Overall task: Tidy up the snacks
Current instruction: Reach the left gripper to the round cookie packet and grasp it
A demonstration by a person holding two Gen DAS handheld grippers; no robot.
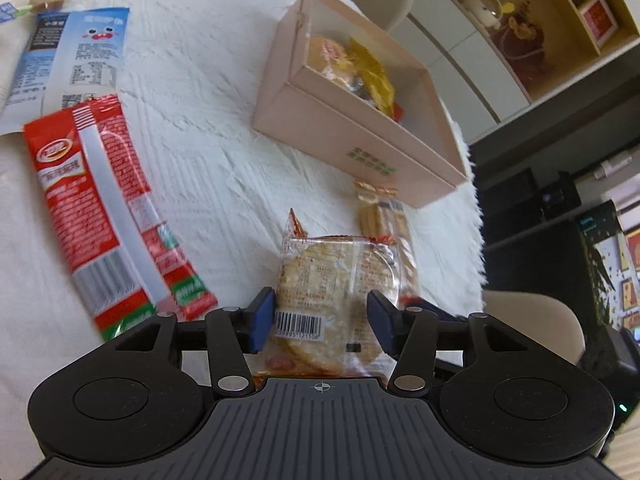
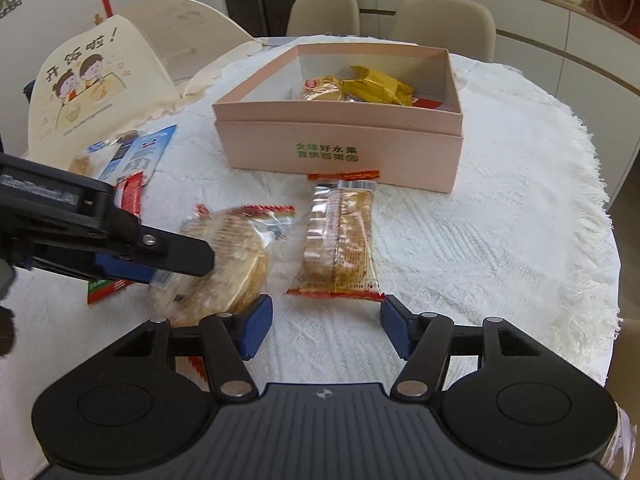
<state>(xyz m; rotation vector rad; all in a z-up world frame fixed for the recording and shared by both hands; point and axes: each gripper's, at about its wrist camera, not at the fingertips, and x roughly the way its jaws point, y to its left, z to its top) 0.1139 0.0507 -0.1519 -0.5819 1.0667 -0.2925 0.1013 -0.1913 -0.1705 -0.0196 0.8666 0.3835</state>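
A pink box (image 1: 352,140) (image 2: 340,148) holds several wrapped snacks. A clear pack of round rice crackers (image 1: 332,280) (image 2: 232,260) lies between the blue pads of my left gripper (image 1: 322,320); the jaws stand wide on either side of it, not pressing. In the right wrist view the left gripper (image 2: 176,260) reaches over that pack. A clear pack of golden biscuits (image 2: 340,240) (image 1: 388,224) lies just in front of the box. My right gripper (image 2: 326,330) is open and empty just before it.
A long red snack pack (image 1: 108,208) and a blue-and-white pack (image 1: 80,52) lie to the left on the white cloth. A cartoon paper bag (image 2: 92,84) stands at the back left. Chairs (image 2: 444,24) and cabinets are behind the table.
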